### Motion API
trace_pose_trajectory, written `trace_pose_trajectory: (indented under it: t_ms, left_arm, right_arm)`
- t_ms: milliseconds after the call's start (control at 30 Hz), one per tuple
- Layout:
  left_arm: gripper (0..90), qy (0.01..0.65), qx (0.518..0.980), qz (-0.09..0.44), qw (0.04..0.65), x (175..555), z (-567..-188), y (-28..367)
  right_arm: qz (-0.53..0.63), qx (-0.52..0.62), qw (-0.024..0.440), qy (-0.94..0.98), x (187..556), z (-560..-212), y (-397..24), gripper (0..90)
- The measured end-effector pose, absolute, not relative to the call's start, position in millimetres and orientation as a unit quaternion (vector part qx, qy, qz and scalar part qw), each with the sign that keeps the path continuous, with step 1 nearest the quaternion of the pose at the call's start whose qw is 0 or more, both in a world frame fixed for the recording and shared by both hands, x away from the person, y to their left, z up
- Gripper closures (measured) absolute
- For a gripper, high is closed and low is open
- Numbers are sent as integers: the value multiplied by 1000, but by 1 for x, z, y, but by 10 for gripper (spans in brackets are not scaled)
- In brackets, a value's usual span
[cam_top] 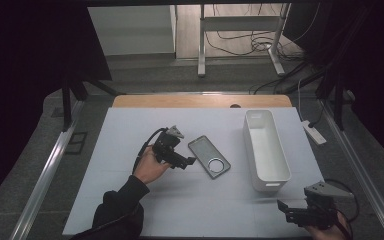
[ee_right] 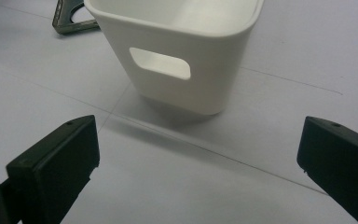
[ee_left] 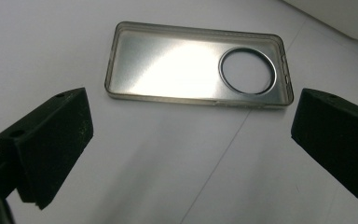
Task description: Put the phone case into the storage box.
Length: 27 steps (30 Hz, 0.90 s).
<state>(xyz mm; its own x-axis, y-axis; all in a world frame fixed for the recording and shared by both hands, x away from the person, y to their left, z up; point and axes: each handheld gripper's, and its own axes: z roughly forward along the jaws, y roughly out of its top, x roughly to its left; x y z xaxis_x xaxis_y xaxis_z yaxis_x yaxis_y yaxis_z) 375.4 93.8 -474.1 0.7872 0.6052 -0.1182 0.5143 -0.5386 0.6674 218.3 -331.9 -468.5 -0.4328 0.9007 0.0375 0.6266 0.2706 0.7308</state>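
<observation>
A clear phone case (cam_top: pixel 209 156) with a round ring cutout lies flat near the middle of the white table. My left gripper (cam_top: pixel 189 162) hovers just to its left, open, nothing between its jaws. In the left gripper view the phone case (ee_left: pixel 193 65) lies a short way beyond the gripper (ee_left: pixel 191 144), inner side up. A long white bin (cam_top: pixel 265 149) stands to the right of the case. My right gripper (cam_top: pixel 283 209) is open near the table's front right corner. In the right gripper view the bin's (ee_right: pixel 182 46) handle end faces the open gripper (ee_right: pixel 198 163).
A wooden strip (cam_top: pixel 200 101) borders the table's far edge. A white power strip (cam_top: pixel 313 132) lies off the right side on the floor. Metal rails run along both sides. A desk frame with cables (cam_top: pixel 240 35) stands beyond the table.
</observation>
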Motion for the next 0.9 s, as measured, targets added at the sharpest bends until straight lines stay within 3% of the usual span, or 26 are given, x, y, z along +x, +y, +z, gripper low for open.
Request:
trace_pose_trajectory:
  t_ms: [700,767,900]
  left_arm:
    - [15,313,888,61,333,399,-476,64]
    - [40,312,890,67,325,402,-477,63]
    - [176,309,893,62,320,404,-480,62]
  right_arm:
    - [346,494,197,773,218,-469,-332,0]
    - [347,494,197,772,218,-469,-332,0]
    - [347,494,198,773,218,-469,-332,0]
